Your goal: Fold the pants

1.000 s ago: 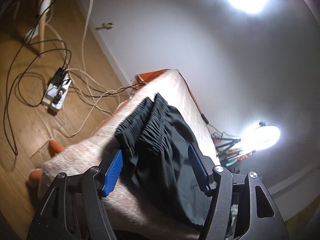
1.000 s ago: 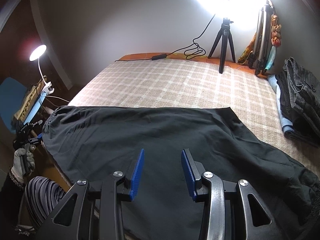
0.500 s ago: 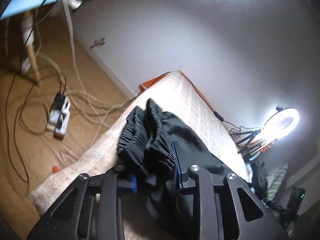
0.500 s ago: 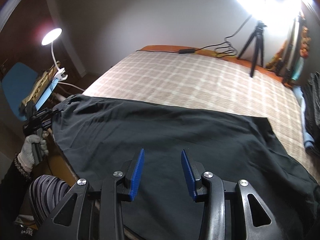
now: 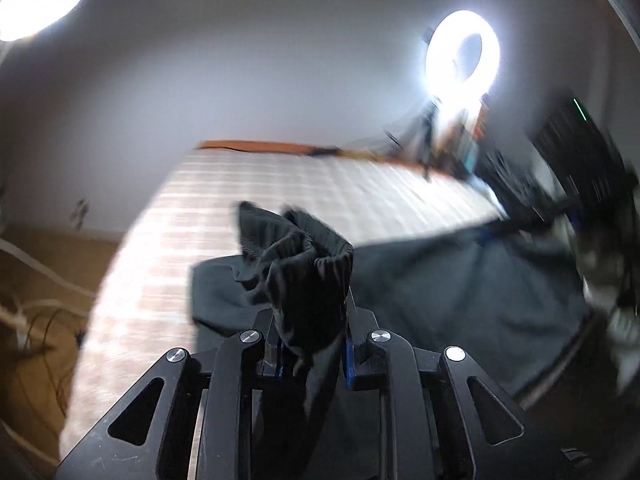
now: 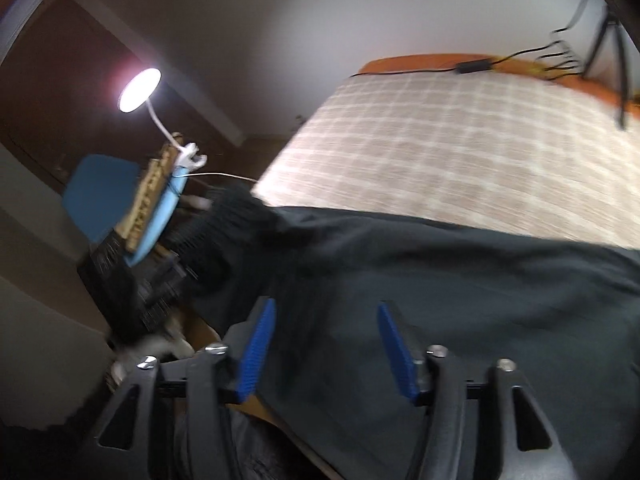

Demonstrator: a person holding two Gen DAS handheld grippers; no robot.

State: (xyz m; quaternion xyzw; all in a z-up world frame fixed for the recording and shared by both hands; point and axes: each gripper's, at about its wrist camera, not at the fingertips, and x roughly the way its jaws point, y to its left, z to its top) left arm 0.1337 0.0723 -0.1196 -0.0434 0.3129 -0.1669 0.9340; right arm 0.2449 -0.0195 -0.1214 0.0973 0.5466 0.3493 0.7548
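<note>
Black pants (image 6: 440, 272) lie spread across the near part of a checked bed (image 6: 460, 140). Their gathered waistband (image 5: 304, 256) stands bunched up, lifted off the bed (image 5: 280, 184). My left gripper (image 5: 310, 320) has its jaws closing on that waistband, and the blue pads press into the fabric. The rest of the pants (image 5: 460, 288) trails off to the right. My right gripper (image 6: 326, 344) hovers over the middle of the pants, its jaws opening, with nothing between the blue pads. Both views are blurred by motion.
A lit ring light (image 5: 462, 54) on a tripod stands at the bed's far right. A desk lamp (image 6: 140, 90) and a blue chair (image 6: 96, 192) are off the bed's left side. Cables (image 5: 36, 312) lie on the wooden floor. A black cable (image 6: 472, 66) runs along the far edge.
The left gripper closed on the waistband, rolled, and lifted it while swinging toward the bed. The right gripper swung left over the pants and its jaws widened.
</note>
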